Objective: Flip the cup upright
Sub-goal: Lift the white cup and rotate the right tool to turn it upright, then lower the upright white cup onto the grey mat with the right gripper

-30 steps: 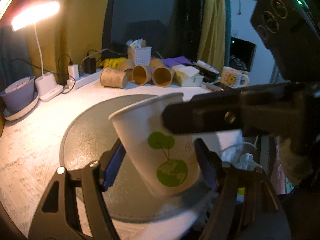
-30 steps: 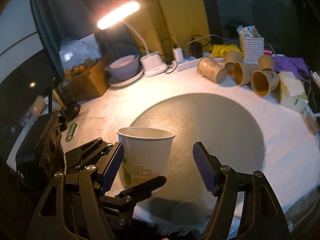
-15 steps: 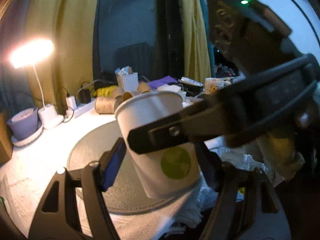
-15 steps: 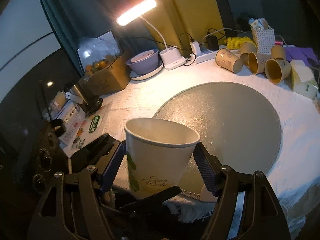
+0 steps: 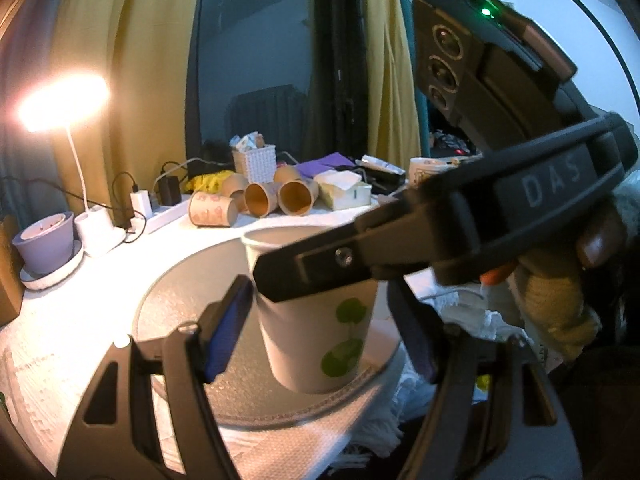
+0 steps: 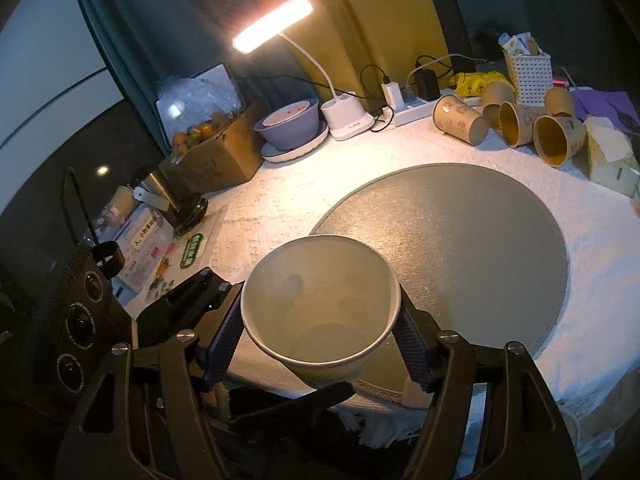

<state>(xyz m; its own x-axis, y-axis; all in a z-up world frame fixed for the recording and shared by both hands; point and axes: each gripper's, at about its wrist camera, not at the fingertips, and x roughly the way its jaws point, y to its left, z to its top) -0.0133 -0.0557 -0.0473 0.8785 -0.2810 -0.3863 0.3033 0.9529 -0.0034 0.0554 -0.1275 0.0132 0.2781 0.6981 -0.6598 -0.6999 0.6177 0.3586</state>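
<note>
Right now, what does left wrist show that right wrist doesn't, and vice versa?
Left wrist only: the green print on the side of the cup, a mug at the back, and the right hand.
Right wrist only: the cup's empty inside, the right fingers pressed on both sides of it, and a box of orange fruit.
Both: the cup upright over the mat, the lamp, and brown cups lying on their sides.

The cup (image 6: pixel 320 312) looks like smooth white paper. The round mat (image 6: pixel 460 240) is dull, grainy grey. The tablecloth (image 6: pixel 256 216) is bumpy white cloth.
</note>
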